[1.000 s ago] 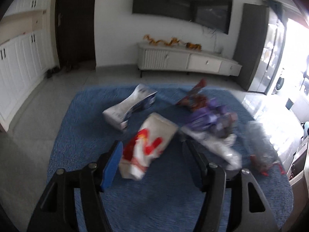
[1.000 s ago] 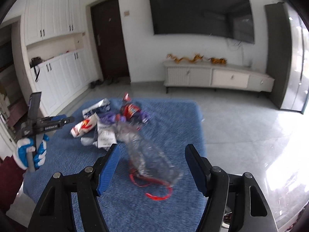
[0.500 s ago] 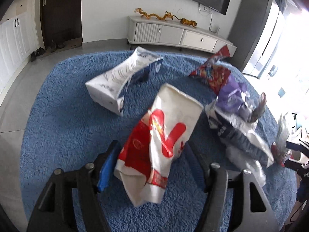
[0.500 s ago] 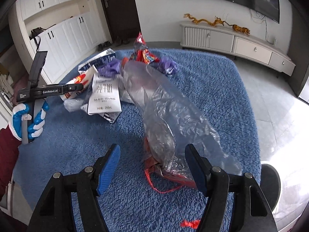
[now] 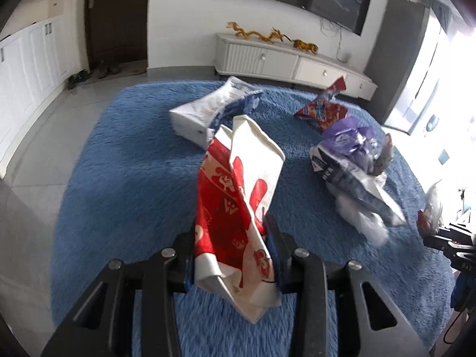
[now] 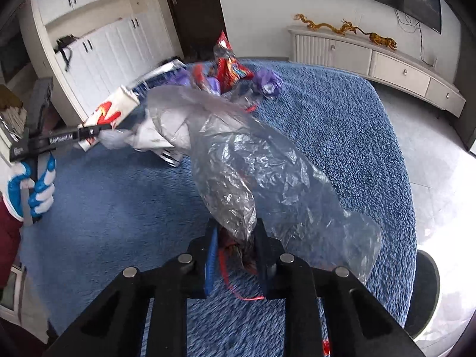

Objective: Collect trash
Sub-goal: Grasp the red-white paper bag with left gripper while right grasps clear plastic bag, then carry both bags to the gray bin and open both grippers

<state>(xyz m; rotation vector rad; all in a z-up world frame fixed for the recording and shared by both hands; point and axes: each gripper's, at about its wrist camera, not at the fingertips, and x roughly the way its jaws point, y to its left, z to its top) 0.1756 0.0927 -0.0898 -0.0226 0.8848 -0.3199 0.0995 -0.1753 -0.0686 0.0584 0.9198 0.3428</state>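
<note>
1. The left gripper [image 5: 230,255] is clamped on the low end of a red and white paper bag [image 5: 238,196], and the bag is held up off the fuzzy blue rug [image 5: 125,178].
2. The right gripper [image 6: 235,255] is clamped on the bunched neck of a big clear plastic bag [image 6: 253,172] with a thin red string [image 6: 230,282].
3. The step in hand looks like the pick-up: one piece of trash is held, and the clear bag is held to take it.
4. Next, the paper bag probably has to be brought to the clear bag. The mouth of the clear bag cannot be seen, so it may have to be opened first.
5. In the left wrist view, more trash is seen on the rug: a white and blue carton [image 5: 208,110], a red snack wrapper [image 5: 322,110] and a purple wrapper [image 5: 348,135].
6. Only in the right wrist view is the gloved left hand [image 6: 32,184] seen, and the whole clear bag.
</note>
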